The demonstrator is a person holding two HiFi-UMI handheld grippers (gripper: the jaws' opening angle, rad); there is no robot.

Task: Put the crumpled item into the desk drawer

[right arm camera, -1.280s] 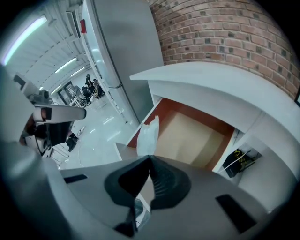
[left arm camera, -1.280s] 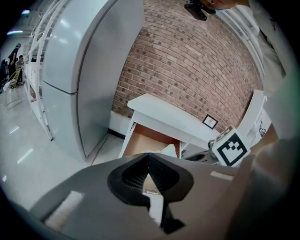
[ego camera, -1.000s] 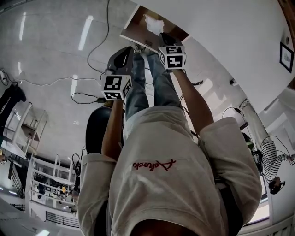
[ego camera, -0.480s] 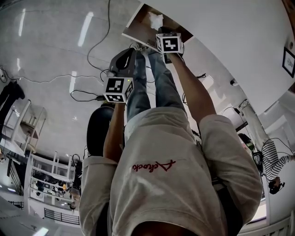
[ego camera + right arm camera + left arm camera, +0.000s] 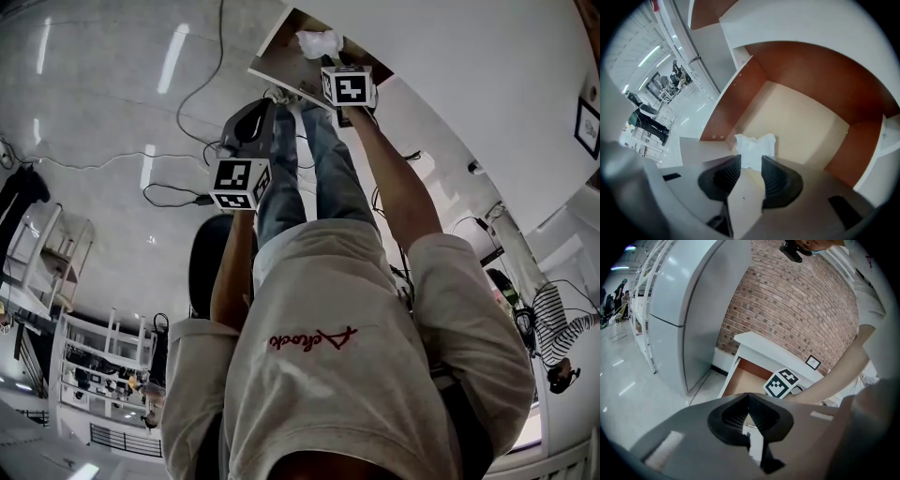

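We stand before a red brick wall point(image 5: 797, 319) with a small framed picture point(image 5: 813, 362) hung low on it. Beside it rises a tall grey cabinet point(image 5: 689, 310). White shelving point(image 5: 640, 329) lines the far side. The pale floor point(image 5: 103, 103) shines under strip lights point(image 5: 649, 55), and cables point(image 5: 221, 23) trail across it.

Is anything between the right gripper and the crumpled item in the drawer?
Nothing. In the right gripper view, the right gripper has its open jaws at the near edge of the crumpled item; around it is only bare drawer floor.
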